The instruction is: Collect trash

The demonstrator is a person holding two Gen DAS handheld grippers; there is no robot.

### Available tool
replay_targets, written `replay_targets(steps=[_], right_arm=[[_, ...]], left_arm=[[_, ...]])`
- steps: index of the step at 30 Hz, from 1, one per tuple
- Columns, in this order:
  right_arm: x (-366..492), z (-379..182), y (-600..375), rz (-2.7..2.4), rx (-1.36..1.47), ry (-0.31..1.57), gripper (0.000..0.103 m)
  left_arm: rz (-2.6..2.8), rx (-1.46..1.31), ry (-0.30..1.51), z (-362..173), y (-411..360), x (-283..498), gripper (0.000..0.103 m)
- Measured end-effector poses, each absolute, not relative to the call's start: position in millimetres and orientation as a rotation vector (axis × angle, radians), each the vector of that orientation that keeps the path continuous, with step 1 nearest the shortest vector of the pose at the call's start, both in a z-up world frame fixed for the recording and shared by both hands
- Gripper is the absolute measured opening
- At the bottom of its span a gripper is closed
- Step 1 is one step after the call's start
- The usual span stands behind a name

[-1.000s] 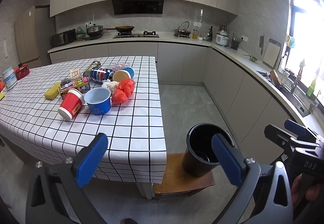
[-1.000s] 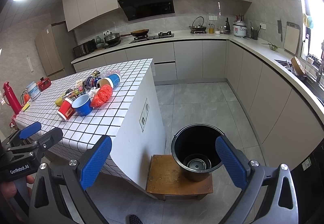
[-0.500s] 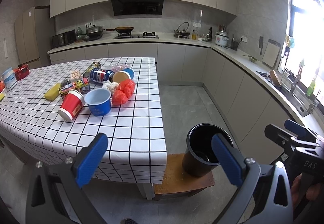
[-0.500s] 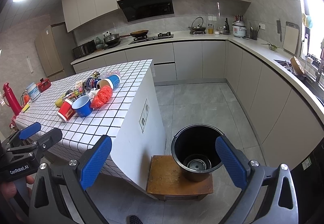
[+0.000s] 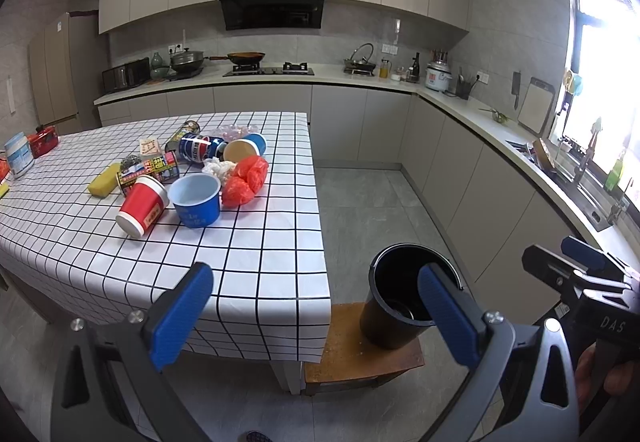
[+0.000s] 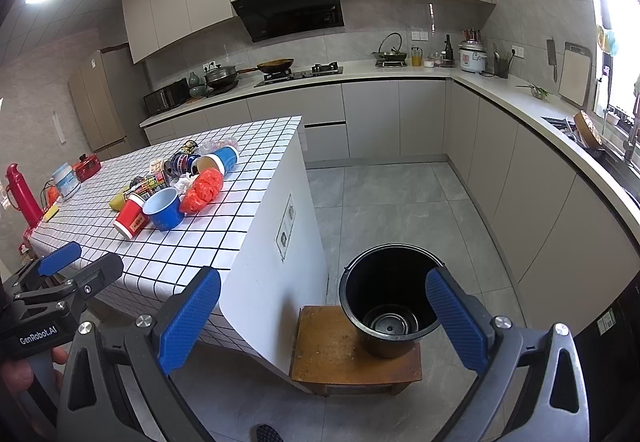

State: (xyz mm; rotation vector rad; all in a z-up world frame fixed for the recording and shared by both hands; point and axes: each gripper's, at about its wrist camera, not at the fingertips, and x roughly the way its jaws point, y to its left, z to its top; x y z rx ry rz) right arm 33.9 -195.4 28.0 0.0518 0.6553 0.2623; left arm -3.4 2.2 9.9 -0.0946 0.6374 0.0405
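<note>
Hovering short of the table (image 5: 248,262), both tongs are gaping wide with nothing between their blue pads, so the collecting is judged to be only at its approach step. In the left wrist view, the left tongs (image 5: 316,316) are pointing toward the table's near corner, and the trash is lying in a heap at about 11 o'clock: a yellow sponge (image 5: 103,184) at the left end, then a tipped red cup (image 5: 141,207), a blue bowl (image 5: 196,200) touching it, an orange bag (image 5: 245,181) just beside the bowl, and cans (image 5: 196,148) and another cup (image 5: 245,151) behind. Farther right, at about 1 o'clock, a black bucket (image 5: 404,306) is standing on a wooden stool (image 5: 352,358) beside the table. The right tongs (image 6: 324,316) are facing that bucket at 1 o'clock. Next, one pair probably needs to be reaching forward over the tablecloth, closing on the nearest piece, likely the red cup or blue bowl, then carrying it over the bucket's mouth.
</note>
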Motion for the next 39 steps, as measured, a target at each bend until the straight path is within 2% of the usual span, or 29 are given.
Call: replay_targets(steps=[30, 39], right_arm=[[34.2, 25.2, -194.3, 0.268, 0.053, 0.658, 0.103], [41.1, 20.2, -194.4, 0.284, 0.063, 0.674, 0.103]], left_arm=[[0.045, -0.105, 0.636, 9.4, 5.4, -6.2, 0.103], [0.11, -0.126, 0.639, 6.1, 29.4, -6.8, 0.103]])
